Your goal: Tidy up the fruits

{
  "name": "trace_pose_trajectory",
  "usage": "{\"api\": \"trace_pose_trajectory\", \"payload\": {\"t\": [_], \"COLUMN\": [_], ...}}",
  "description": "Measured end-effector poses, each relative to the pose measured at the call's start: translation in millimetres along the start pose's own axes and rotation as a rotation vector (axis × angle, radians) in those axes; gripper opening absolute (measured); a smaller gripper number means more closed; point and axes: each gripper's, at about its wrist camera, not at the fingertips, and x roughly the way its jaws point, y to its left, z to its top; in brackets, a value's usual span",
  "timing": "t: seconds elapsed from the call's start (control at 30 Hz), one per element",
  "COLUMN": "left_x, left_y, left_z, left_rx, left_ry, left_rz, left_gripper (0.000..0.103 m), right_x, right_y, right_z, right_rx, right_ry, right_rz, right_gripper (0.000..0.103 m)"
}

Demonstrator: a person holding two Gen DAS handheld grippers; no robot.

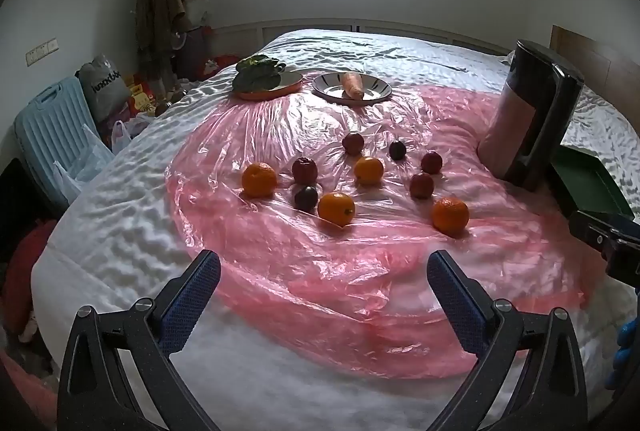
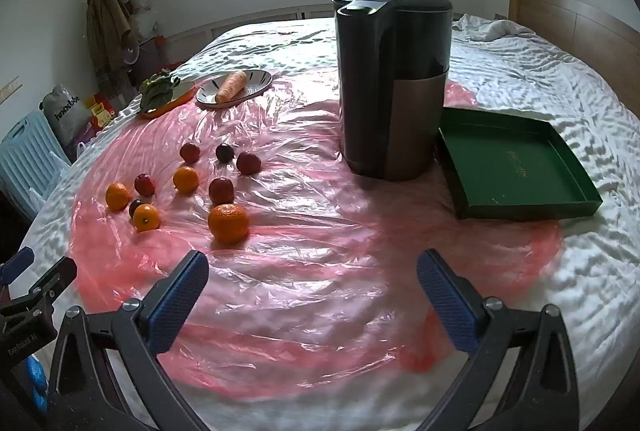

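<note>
- Hovering above the pink plastic sheet (image 1: 320,291), the left gripper (image 1: 323,273) has its jaws spread wide, holding nothing.
- Ahead of it lie scattered oranges (image 1: 336,208) and red apples (image 1: 305,170).
- The right gripper (image 2: 313,273) is likewise spread and empty; the green tray (image 2: 516,167) sits ahead to its right, beside the dark appliance (image 2: 394,83).

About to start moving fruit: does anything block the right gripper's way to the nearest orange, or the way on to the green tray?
Nothing lies between the open right gripper and the nearest orange. The tall dark appliance stands beside the green tray, partly between it and the fruit.
</note>
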Motion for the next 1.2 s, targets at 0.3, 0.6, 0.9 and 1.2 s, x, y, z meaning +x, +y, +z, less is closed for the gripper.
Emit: {"api": "trace_pose_trajectory", "payload": {"t": [0.3,0.6,0.9,1.2], "left_x": [0.3,2.3,1.4,-3.1], "left_y": [-0.1,-1.2,-0.7,-5.2], "left_z": [-0.5,-4.5,-4.4,-1.4], "left_rx": [-0.003,-0.001,-0.005,-0.009], "left_ry": [0.002,0.005,0.004,-0.003], "left_rz": [-0.003,-0.007,-0.007,-0.011], "left_gripper": [0.102,0.102,0.102,0.102], "right_x": [0.5,0.6,-0.1,-0.9], "right_y": [0.3,0.5,2.8,1.8], "right_z": [-0.3,-1.5,-2.4,-1.4], "right_rx": [-0.005,-0.003,-0.007,-0.007], "right_ry": [0.004,0.003,0.002,0.002], "right_rz": [0.002,0.001,0.001,0.002], "right_gripper": [0.103,0.103,0.103,0.103]}}
